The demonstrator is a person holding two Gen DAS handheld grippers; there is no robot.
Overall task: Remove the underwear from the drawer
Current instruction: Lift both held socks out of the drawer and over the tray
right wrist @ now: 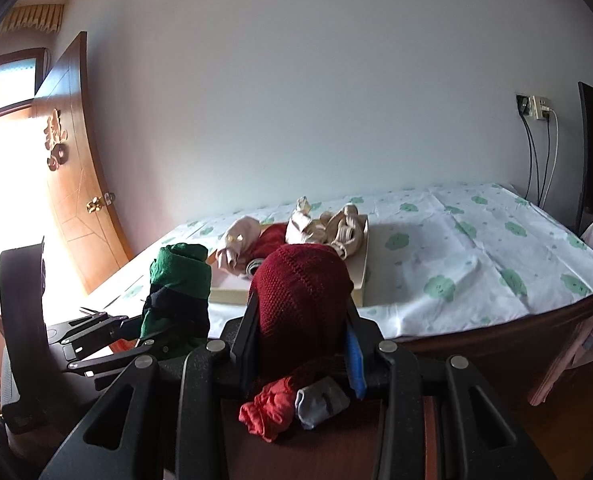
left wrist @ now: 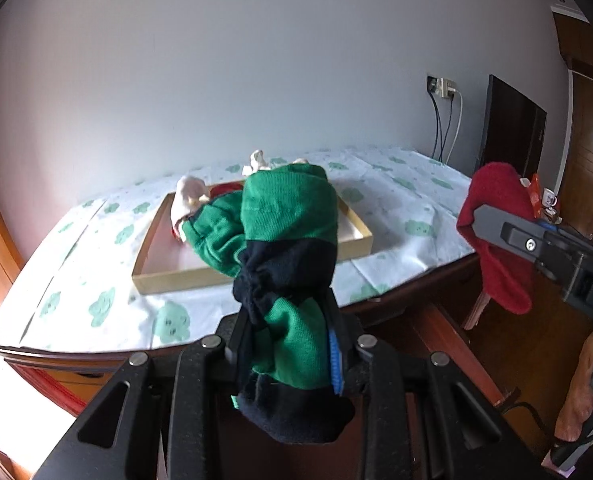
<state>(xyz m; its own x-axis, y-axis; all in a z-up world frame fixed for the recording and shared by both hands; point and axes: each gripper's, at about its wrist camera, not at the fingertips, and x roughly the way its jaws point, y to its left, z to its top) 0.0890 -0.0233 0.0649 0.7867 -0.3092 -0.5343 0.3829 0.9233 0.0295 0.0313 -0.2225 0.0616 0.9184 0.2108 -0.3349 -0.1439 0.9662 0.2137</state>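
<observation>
Pale wall behind, a worktop (left wrist: 396, 196) under a cloud-print cloth carries a shallow tray (left wrist: 256, 276) near its front edge, with rolled garments at the tray's far end. Left claw (left wrist: 288, 344) clamps a green-and-navy underwear roll (left wrist: 288, 232); right claw (right wrist: 302, 340) clamps a dark red knitted roll (right wrist: 300, 292), both held clear above the front edge.

Daylight floods in from the far left, where the window (right wrist: 4, 168) beside the wooden door (right wrist: 76, 184) is blown out to pure white in the right wrist view, and the near left corner of the left wrist view glares in the same way. The grey wall (left wrist: 256, 80) is evenly and softly lit, while the near black frames and the dark wood low in both views sit in shadow. Both pictures are sharp in the middle, bowed strongly by the fisheye lens, with black vignetting in the corners.
</observation>
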